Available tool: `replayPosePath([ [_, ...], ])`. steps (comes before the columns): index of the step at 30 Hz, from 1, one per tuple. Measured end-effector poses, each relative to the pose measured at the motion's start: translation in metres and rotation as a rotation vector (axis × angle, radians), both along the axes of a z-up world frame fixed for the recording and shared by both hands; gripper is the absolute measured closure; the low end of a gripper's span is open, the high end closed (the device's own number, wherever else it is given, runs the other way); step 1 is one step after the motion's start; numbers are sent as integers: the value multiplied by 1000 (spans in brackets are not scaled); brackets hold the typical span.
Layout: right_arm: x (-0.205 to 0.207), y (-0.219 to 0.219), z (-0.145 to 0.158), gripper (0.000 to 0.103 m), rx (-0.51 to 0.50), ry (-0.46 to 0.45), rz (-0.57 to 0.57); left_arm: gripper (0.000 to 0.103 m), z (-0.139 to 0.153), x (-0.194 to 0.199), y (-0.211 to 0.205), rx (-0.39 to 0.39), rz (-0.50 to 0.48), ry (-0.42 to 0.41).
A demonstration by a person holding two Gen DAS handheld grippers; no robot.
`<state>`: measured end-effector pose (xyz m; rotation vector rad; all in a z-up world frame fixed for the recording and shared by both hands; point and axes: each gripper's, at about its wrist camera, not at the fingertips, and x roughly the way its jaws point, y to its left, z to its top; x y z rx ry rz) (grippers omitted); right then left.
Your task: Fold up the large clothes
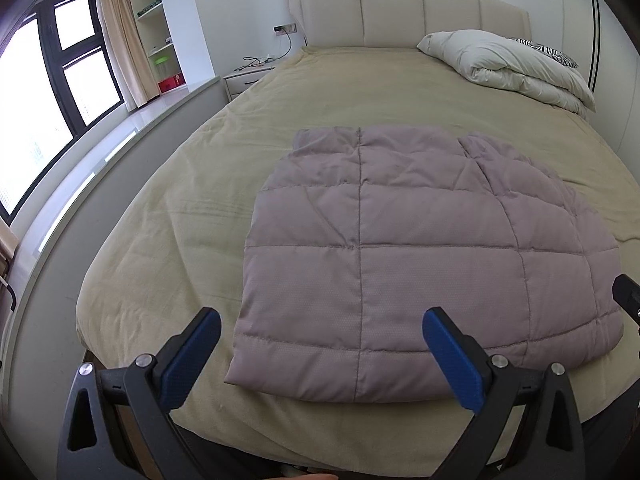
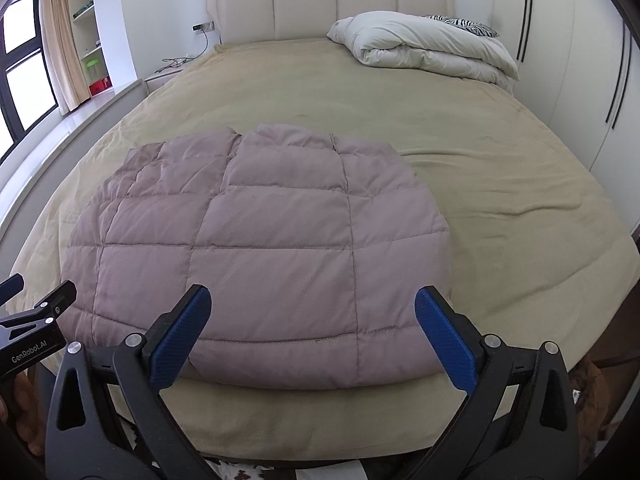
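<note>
A mauve quilted garment point(image 1: 420, 252) lies folded into a flat rectangle on the tan bed cover point(image 1: 180, 200), close to the foot edge. My left gripper point(image 1: 322, 354) hovers open over its near left corner, holding nothing. In the right wrist view the same quilted garment point(image 2: 260, 256) spreads ahead, and my right gripper point(image 2: 312, 328) is open above its near edge, also empty. The left gripper point(image 2: 28, 300) shows at the left border of that view, and a black part of the right gripper shows at the right border of the left wrist view.
A folded white duvet point(image 1: 516, 68) and a zebra-print pillow point(image 1: 552, 50) sit at the head of the bed by the padded headboard point(image 1: 404, 12). A nightstand point(image 1: 244, 80) with cables, shelves and a window ledge point(image 1: 100, 152) run along the left. Wardrobe doors point(image 2: 592, 80) stand on the right.
</note>
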<state>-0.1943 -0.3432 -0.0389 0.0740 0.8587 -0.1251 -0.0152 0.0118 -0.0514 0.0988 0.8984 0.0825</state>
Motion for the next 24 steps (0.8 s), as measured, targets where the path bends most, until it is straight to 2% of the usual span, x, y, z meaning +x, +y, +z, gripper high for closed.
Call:
replayPosePath([
  [24, 1, 5, -7, 0, 3, 14, 4, 0, -4, -3, -2, 1, 0, 3],
])
